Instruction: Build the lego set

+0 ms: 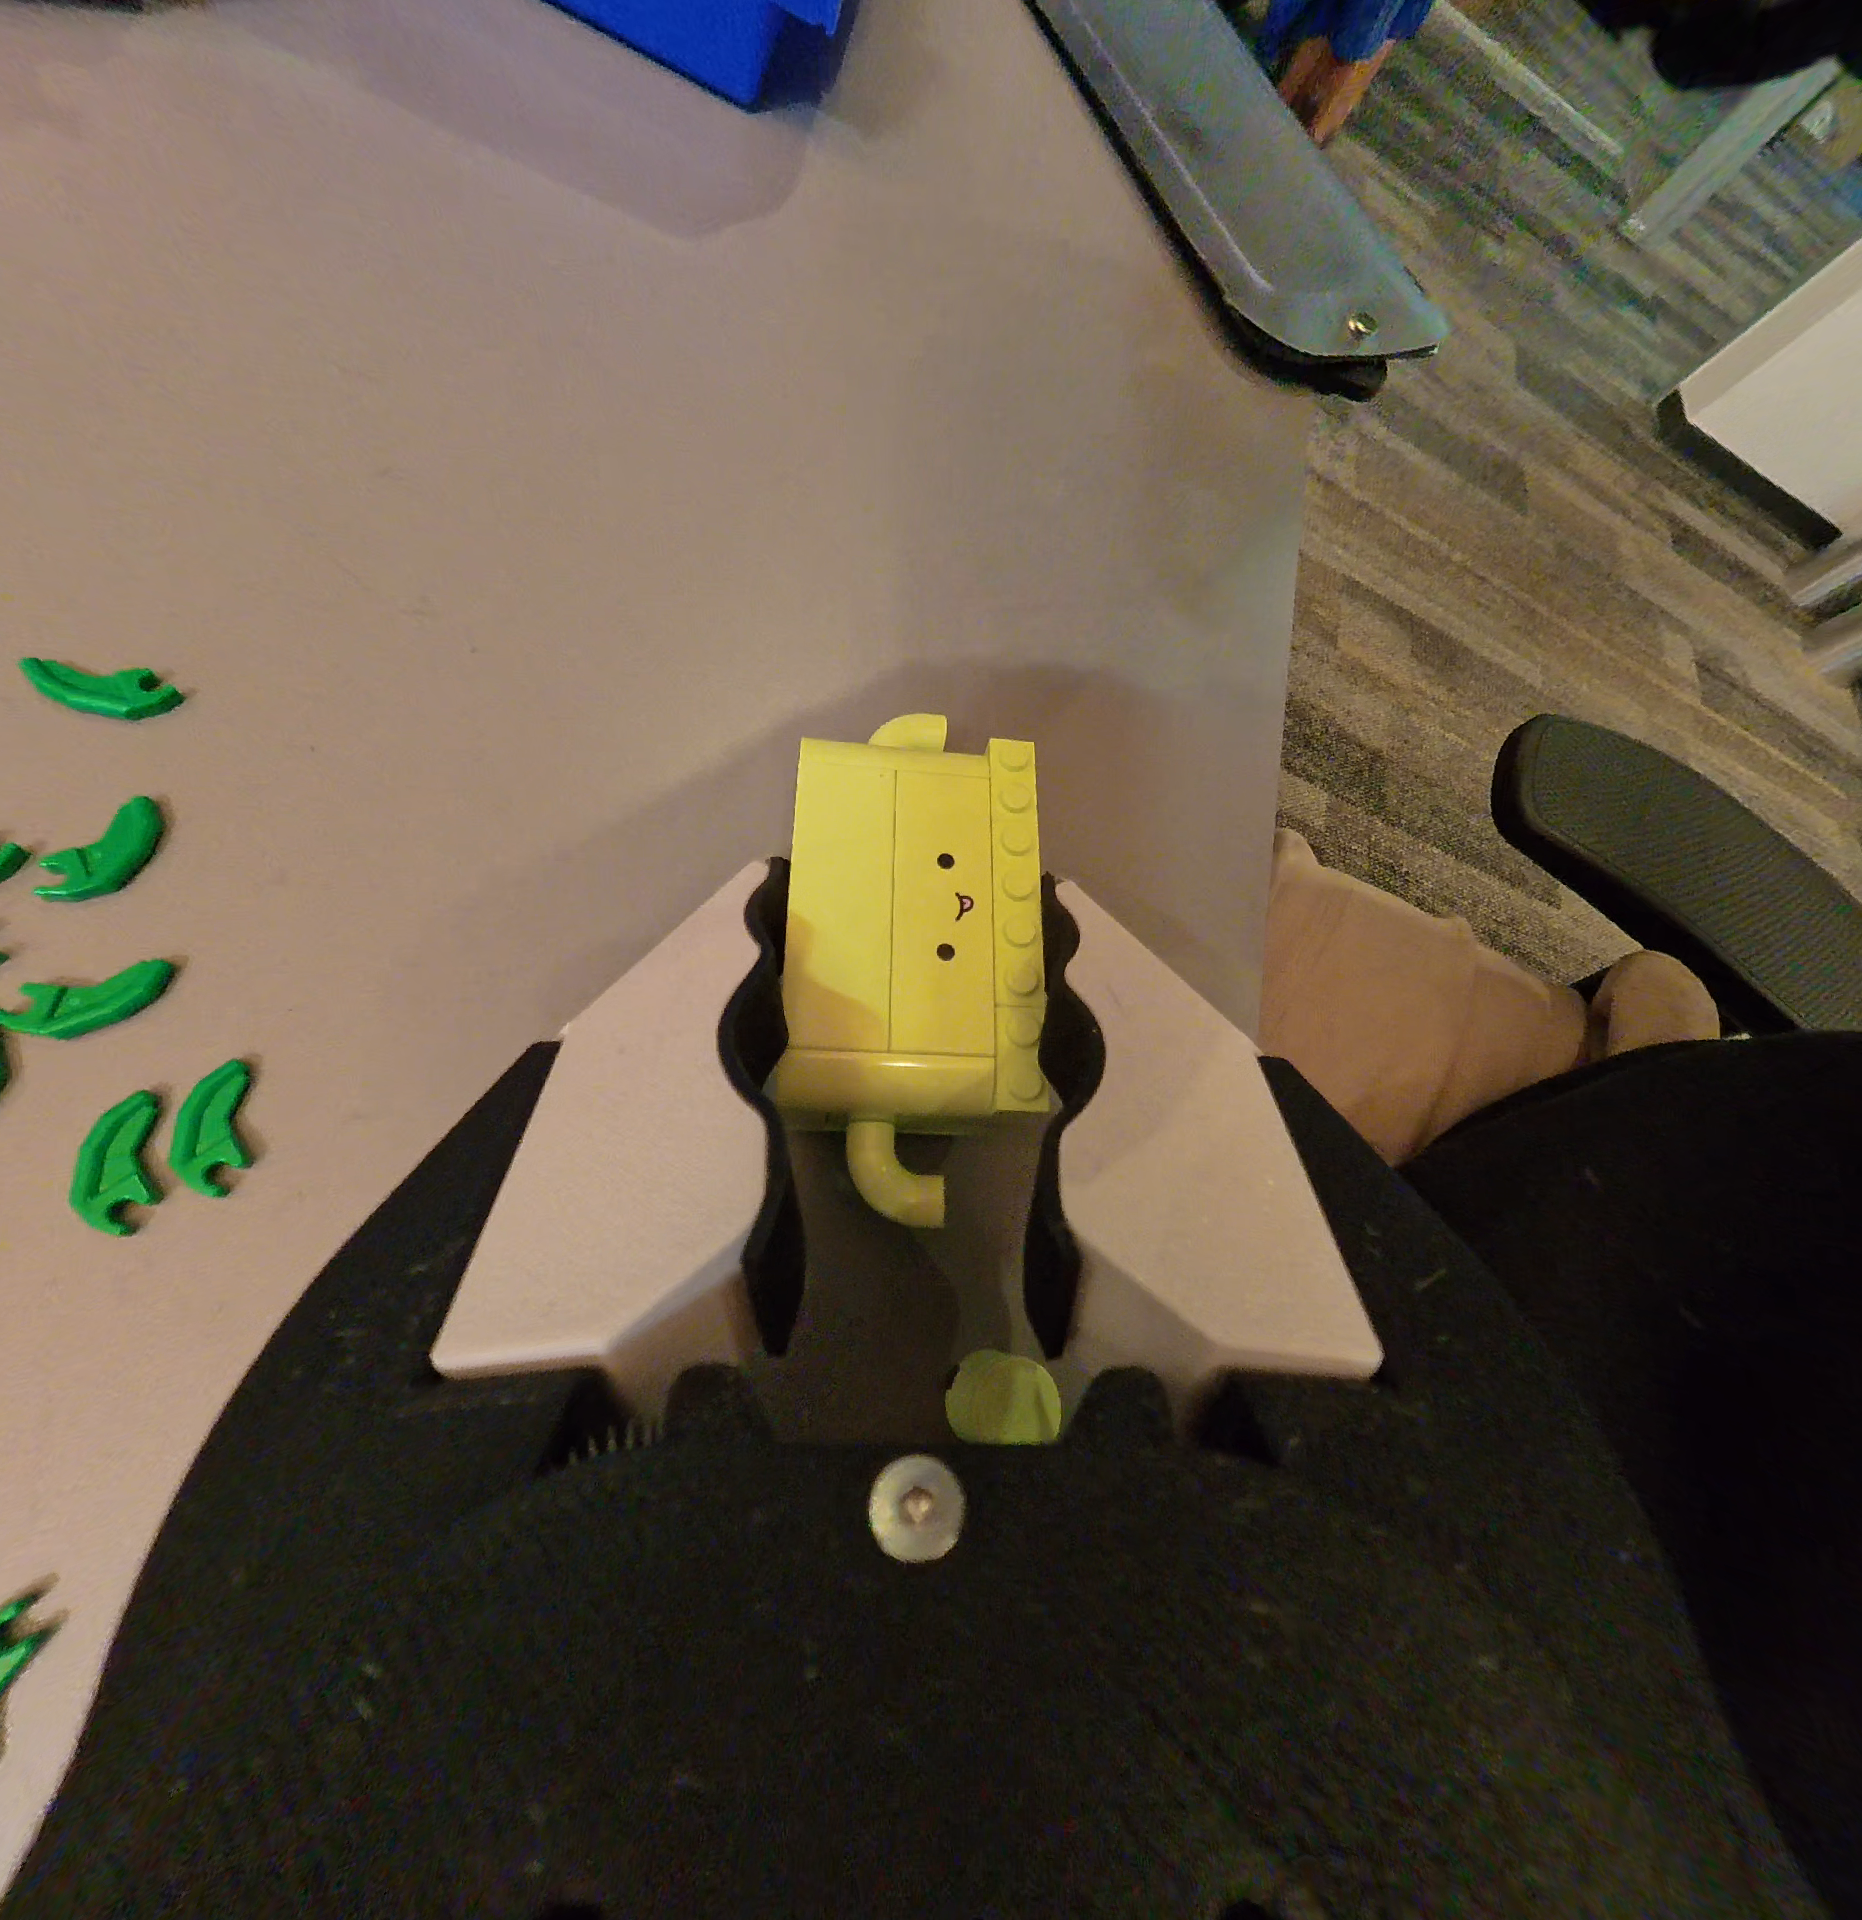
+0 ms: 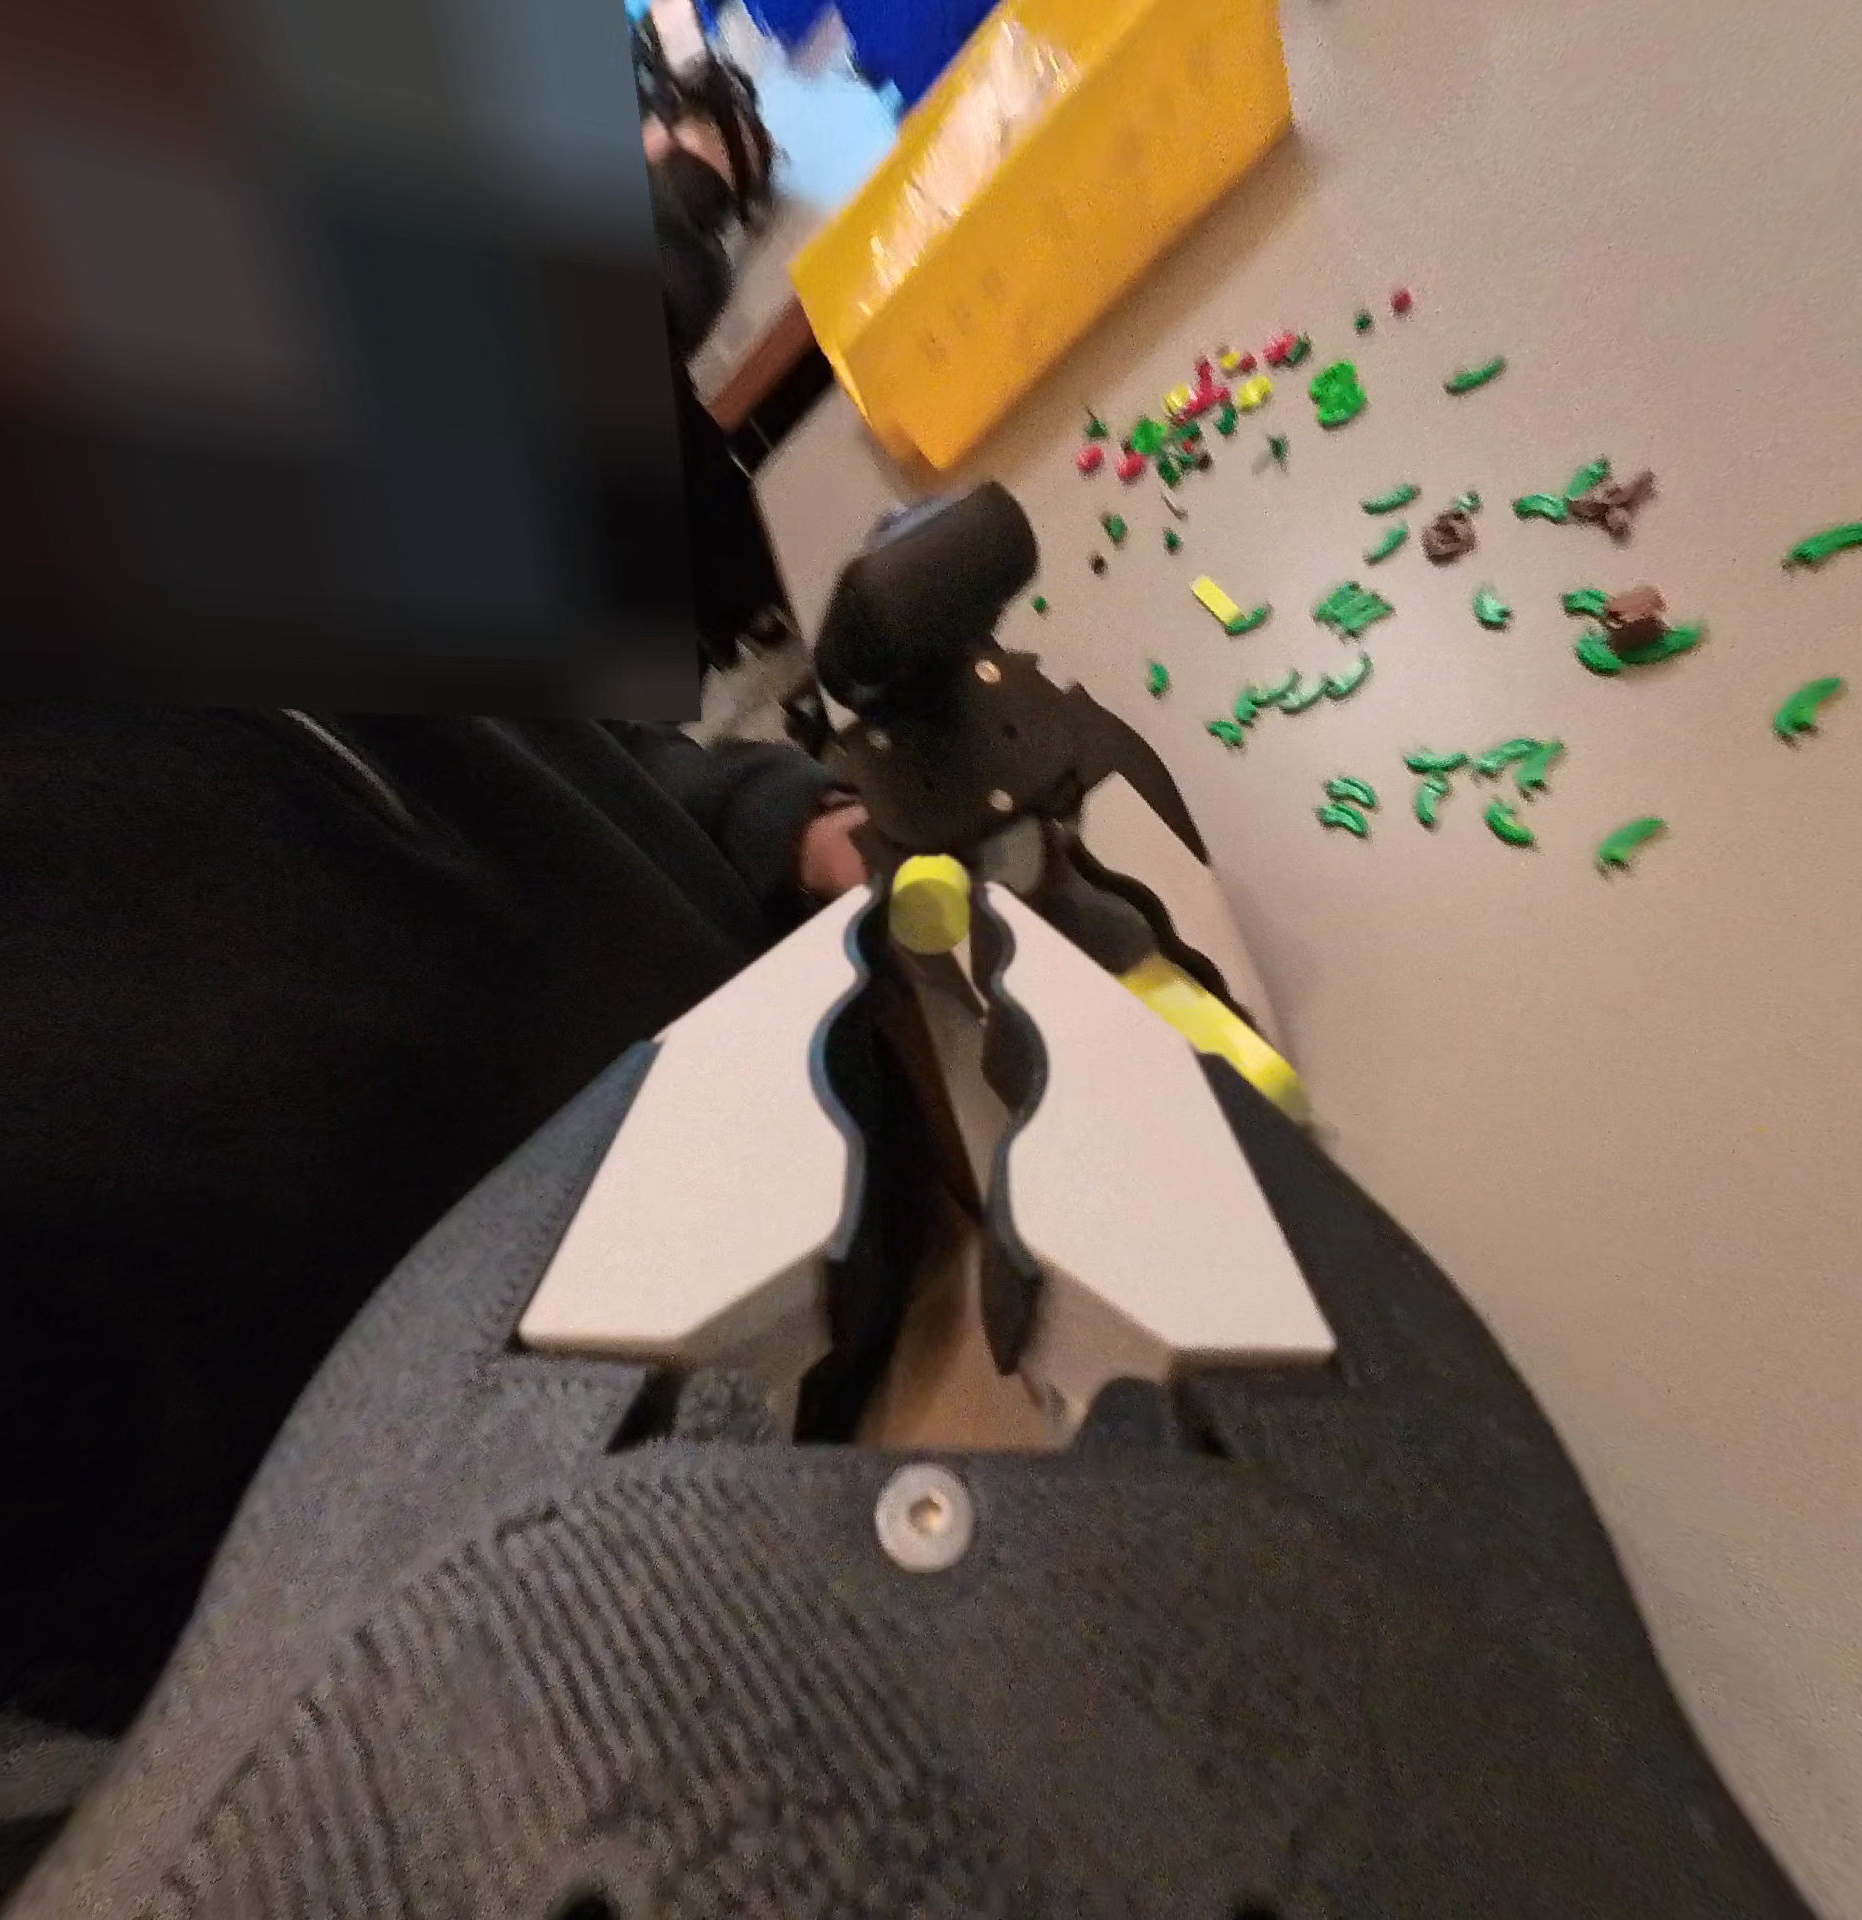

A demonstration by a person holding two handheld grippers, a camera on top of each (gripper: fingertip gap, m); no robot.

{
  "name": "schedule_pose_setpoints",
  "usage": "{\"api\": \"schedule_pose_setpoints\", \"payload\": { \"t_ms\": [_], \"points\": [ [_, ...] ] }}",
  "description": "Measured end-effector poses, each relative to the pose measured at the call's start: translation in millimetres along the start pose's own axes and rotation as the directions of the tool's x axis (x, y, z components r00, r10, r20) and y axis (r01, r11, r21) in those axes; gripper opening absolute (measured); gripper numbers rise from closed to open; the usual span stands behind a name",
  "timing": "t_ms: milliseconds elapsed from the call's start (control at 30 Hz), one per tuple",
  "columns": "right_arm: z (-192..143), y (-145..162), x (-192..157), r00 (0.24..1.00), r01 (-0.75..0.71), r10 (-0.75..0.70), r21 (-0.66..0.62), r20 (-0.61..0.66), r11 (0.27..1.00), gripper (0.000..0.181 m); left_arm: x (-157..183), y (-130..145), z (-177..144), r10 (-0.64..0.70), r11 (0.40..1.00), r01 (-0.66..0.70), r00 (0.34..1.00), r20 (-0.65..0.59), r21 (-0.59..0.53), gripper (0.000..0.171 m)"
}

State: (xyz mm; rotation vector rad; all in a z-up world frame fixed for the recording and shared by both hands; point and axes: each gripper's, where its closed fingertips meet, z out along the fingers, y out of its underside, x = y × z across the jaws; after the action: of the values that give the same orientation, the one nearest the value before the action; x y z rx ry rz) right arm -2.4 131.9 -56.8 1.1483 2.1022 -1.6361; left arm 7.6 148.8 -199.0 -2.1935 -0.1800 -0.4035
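My left gripper (image 1: 911, 935) is shut on a yellow-green lego body (image 1: 906, 914) with a small printed face, a studded strip on its right side and curved hook pieces at its far and near ends. It is held near the table's right edge. A round yellow-green piece (image 1: 1002, 1397) shows low between the fingers. My right gripper (image 2: 929, 914) is shut on a small round yellow-green piece (image 2: 927, 902) at its fingertips. The left gripper (image 2: 968, 727) with the yellow-green body (image 2: 1218, 1029) shows just beyond it. Green leaf pieces (image 1: 106, 852) lie on the table at left.
Several loose green, red, yellow and brown pieces (image 2: 1426, 623) are scattered over the table (image 1: 594, 468). A yellow bin (image 2: 1041, 208) and a blue bin (image 1: 719, 42) stand at the back. The table edge, carpet and a black office chair (image 1: 1685, 883) are to the right. The grippers' ends are close to 15 cm from one another.
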Motion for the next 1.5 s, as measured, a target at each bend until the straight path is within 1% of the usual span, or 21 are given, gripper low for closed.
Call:
{"api": "schedule_pose_setpoints", "payload": {
  "t_ms": [167, 400, 533, 567, 600, 633, 667, 700, 767, 800, 867, 933, 967, 1000, 1033, 1167, 1300, 1400, 1500],
  "points": [
    [5.8, -15.6, -25.9, 0.985, -0.09, 0.07, 0.122, 0.158, 0.988, 0.013, -0.1, 0.1, 0.1, 0.0, 1.0, 0.0, 1.0, 0.0, 0.0, 0.046],
    [7.7, -23.6, -37.6, 0.967, -0.117, 0.079, 0.149, 0.24, 0.982, 0.014, 0.0, 0.1, 0.1, 0.0, 1.0, 0.0, 1.0, 0.0, 0.0, 0.046],
    [10.0, -15.6, -34.9, 0.97, -0.102, 0.079, 0.092, 0.229, 0.99, 0.014, 0.0, 0.0, 0.0, -0.001, 1.0, 0.001, 1.0, -0.001, 0.0, 0.046],
    [11.9, -9.9, -30.9, 0.977, -0.088, 0.076, 0.052, 0.202, 0.995, 0.013, -0.1, 0.1, 0.0, -0.001, 1.0, 0.001, 1.0, -0.001, 0.0, 0.046],
    [14.9, -0.7, -23.5, 0.987, -0.06, 0.062, -0.014, 0.149, 0.998, 0.013, -0.1, 0.0, 0.0, -0.001, 1.0, 0.001, 1.0, -0.001, 0.0, 0.046],
    [18.0, 12.1, -13.7, 0.997, -0.017, 0.025, -0.108, 0.078, 0.994, 0.013, 0.0, 0.0, 0.0, -0.001, 1.0, 0.001, 1.0, -0.001, 0.0, 0.046],
    [20.0, 26.6, -2.9, 0.999, 0.041, -0.04, -0.223, 0.006, 0.974, 0.013, 0.0, 0.0, 0.0, -0.001, 1.0, 0.001, 1.0, -0.001, 0.0, 0.046],
    [20.6, 40.1, 7.3, 0.991, 0.102, -0.125, -0.341, -0.049, 0.935, 0.013, 0.0, 0.0, 0.0, -0.001, 1.0, 0.001, 1.0, -0.001, 0.0, 0.046],
    [20.7, 59.8, 23.0, 0.954, 0.198, -0.288, -0.541, -0.086, 0.817, 0.014, 0.0, 0.1, 0.0, -0.001, 1.0, 0.001, 1.0, -0.001, 0.0, 0.046],
    [21.5, 65.2, 27.7, 0.934, 0.234, -0.348, -0.609, -0.075, 0.758, 0.014, 0.0, 0.1, -0.1, -0.001, 1.0, 0.001, 1.0, -0.001, 0.0, 0.046],
    [20.3, 73.2, 39.1, 0.893, 0.285, -0.449, -0.723, -0.04, 0.63, 0.014, 0.0, 0.1, -0.1, -0.001, 1.0, 0.001, 1.0, -0.001, 0.0, 0.046],
    [14.6, 80.9, 53.5, 0.836, 0.327, -0.548, -0.82, 0.019, 0.47, 0.014, 0.0, 0.2, -0.1, -0.001, 1.0, 0.001, 1.0, -0.001, 0.0, 0.046],
    [12.5, 84.5, 58.5, 0.817, 0.34, -0.574, -0.85, 0.056, 0.402, 0.014, 0.1, 0.2, -0.1, -0.001, 1.0, 0.001, 1.0, -0.001, 0.0, 0.046],
    [12.5, 87.5, 61.2, 0.807, 0.353, -0.584, -0.866, 0.09, 0.354, 0.014, 0.1, 0.2, -0.2, -0.001, 1.0, 0.001, 1.0, -0.001, 0.0, 0.046],
    [14.2, 89.6, 61.9, 0.803, 0.368, -0.584, -0.871, 0.12, 0.327, 0.014, 0.1, 0.2, -0.2, -0.001, 1.0, 0.001, 1.0, -0.001, 0.0, 0.046],
    [19.9, 91.2, 62.4, 0.805, 0.399, -0.564, -0.872, 0.184, 0.284, 0.014, 0.1, 0.2, -0.3, -0.001, 1.0, 0.001, 1.0, -0.001, -0.001, 0.046],
    [21.3, 92.3, 61.7, 0.826, 0.398, -0.525, -0.871, 0.205, 0.288, 0.013, 0.3, 0.4, -0.3, -0.001, 1.0, 0.001, 1.0, -0.002, -0.001, 0.046],
    [20.1, 91.8, 63.3, 0.828, 0.401, -0.52, -0.871, 0.213, 0.283, 0.014, 0.3, 0.3, -0.3, -0.002, 1.0, 0.002, 1.0, -0.003, -0.001, 0.046],
    [21.5, 91.4, 62.5, 0.834, 0.406, -0.507, -0.864, 0.217, 0.298, 0.014, 0.4, 0.3, -0.2, -0.002, 1.0, 0.002, 1.0, -0.004, -0.001, 0.046]
  ]
}}
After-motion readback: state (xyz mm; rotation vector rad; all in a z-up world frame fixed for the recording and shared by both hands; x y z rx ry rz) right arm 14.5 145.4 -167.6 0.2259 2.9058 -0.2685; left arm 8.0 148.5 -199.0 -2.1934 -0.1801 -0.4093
